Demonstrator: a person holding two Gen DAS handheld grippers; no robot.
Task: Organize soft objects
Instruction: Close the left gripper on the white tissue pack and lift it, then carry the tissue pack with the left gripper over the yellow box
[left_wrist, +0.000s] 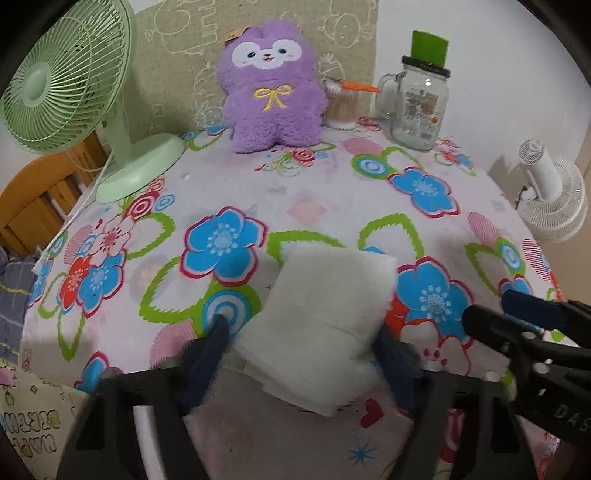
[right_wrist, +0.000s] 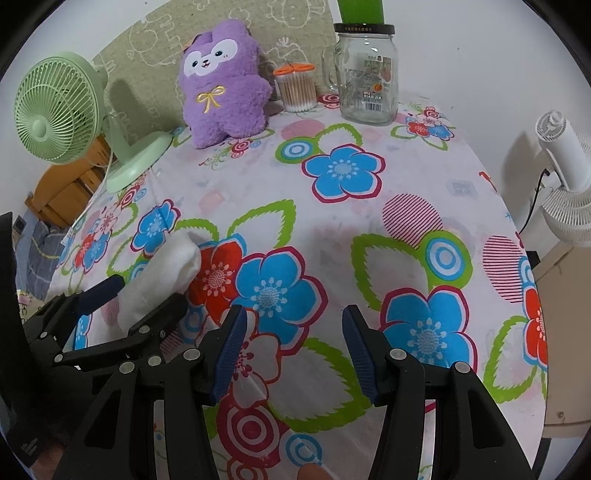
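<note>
A folded white fluffy cloth (left_wrist: 325, 295) lies on the flowered tablecloth (left_wrist: 295, 192) near its front. My left gripper (left_wrist: 303, 332) is shut on the cloth, one blue pad pressed to each side. In the right wrist view the same cloth (right_wrist: 173, 258) bulges out of the left gripper (right_wrist: 147, 291). My right gripper (right_wrist: 294, 317) stands open just above the tablecloth, with only the printed flowers between its fingers. It also shows at the right edge of the left wrist view as the right gripper (left_wrist: 491, 306). A purple plush toy (left_wrist: 271, 92) sits upright at the back.
A green desk fan (left_wrist: 62, 81) stands at the back left with its cord trailing off the table. A cotton swab pot (left_wrist: 341, 107) and a glass mug jar (left_wrist: 417, 107) with a green cup on top stand at the back right. A white fan (left_wrist: 554, 192) is off the right edge.
</note>
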